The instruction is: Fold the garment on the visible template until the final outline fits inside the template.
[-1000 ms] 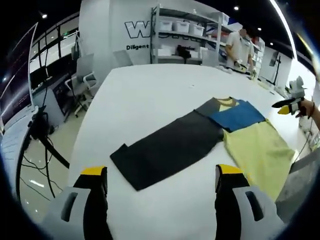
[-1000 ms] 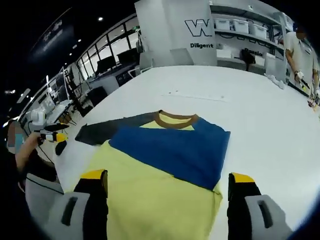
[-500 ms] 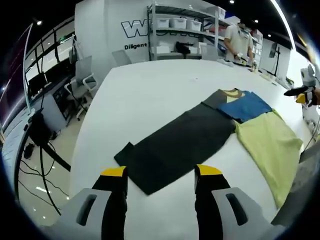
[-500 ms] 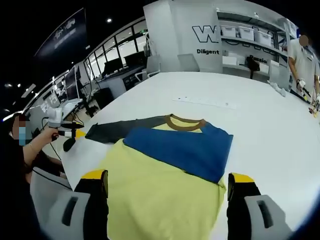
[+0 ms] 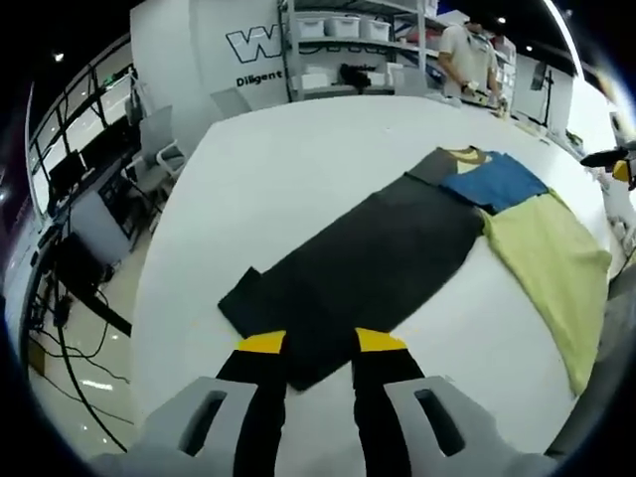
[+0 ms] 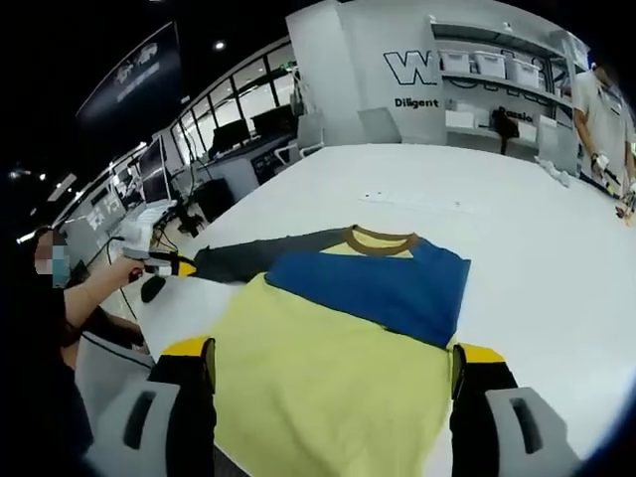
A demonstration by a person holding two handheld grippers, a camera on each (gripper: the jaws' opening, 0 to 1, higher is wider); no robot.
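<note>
Grey gripper [image 5: 309, 350] bodies, black jaws, yellow tips

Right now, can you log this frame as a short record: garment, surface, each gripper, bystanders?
garment: shirt, yellow body, blue sleeve folded across the chest, dark sleeve spread out flat
surface: white table
left gripper: fingers narrowly apart, over the dark sleeve's end
right gripper: fingers wide apart, over the yellow hem
template: cannot tell
bystander: person by the shelves

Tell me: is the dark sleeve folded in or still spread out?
Spread out. In the left gripper view the dark sleeve lies flat across the table, reaching away from the yellow body; the blue sleeve is folded over.
</note>
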